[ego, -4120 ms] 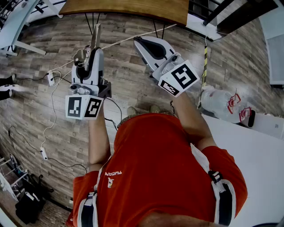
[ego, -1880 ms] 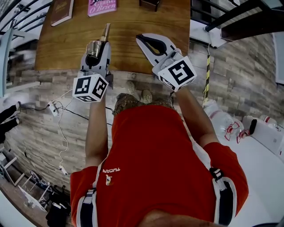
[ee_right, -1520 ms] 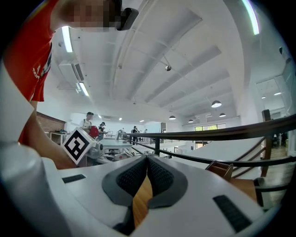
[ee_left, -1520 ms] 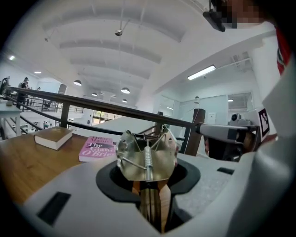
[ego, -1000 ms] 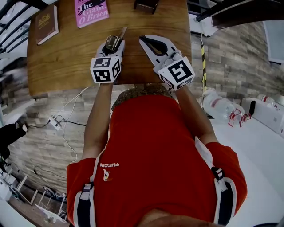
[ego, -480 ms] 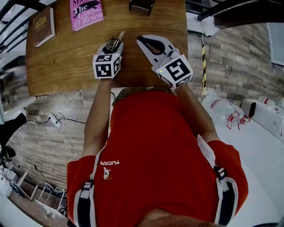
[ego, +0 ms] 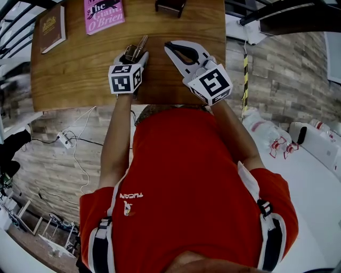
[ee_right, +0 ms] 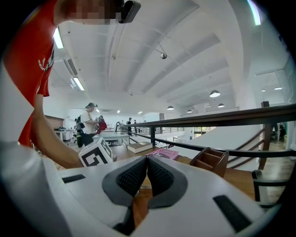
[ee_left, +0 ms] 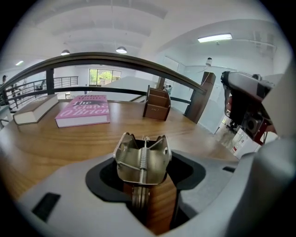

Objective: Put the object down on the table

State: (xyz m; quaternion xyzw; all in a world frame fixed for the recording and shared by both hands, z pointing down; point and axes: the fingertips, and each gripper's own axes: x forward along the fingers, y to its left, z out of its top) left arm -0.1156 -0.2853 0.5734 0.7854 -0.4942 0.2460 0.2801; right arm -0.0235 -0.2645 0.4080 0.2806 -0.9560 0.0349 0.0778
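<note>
The left hand-held gripper (ego: 136,55), clamped before, is opening around the metal clip (ee_left: 142,159) at the table (ego: 80,69).

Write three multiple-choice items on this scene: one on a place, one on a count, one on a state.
1. Where is the metal clip?
A) between the jaws of the left gripper
B) on a shelf
C) in a drawer

2. How many books lie on the table?
A) one
B) two
C) four

3. How do the jaws of the right gripper stand?
A) wide apart
B) together, with nothing between them
C) clamped on a cup

Answers:
1 A: the left gripper view shows the clip between that gripper's jaws, which are opening.
2 B: the head view shows only the pink book and the brown book.
3 B: in the right gripper view the dark pads meet with nothing between them.
</note>
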